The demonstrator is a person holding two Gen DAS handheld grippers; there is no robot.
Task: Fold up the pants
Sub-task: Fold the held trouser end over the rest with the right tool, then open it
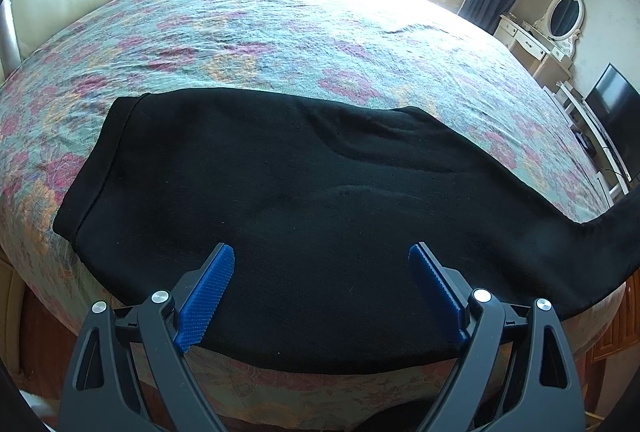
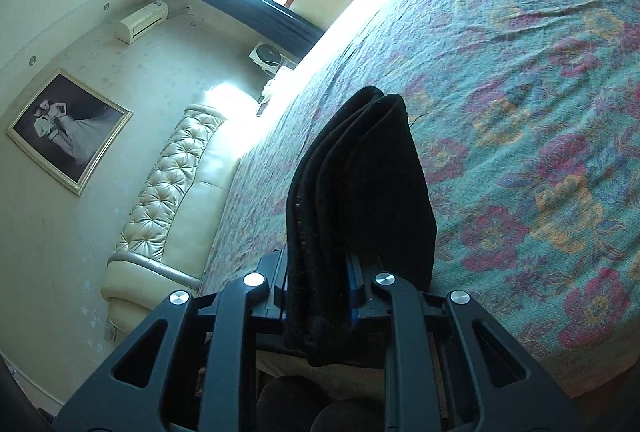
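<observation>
Broadly, the bed carries the black pants along its near edge, one end lifted off to the right. Soft, limp, fairly thick cloth is judged; bunched layers are best pinched. The right gripper is clamped on such layers; the left gripper has its jaws apart above the cloth.

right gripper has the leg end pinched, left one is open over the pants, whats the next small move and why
Probably carry the right gripper, shut on the bunched leg end, across toward the waistband. The black pants lie flat on the floral bedspread with that leg lifted off to the right, so the fold is still undone. The left gripper, open above the middle, could then press the crease.
</observation>
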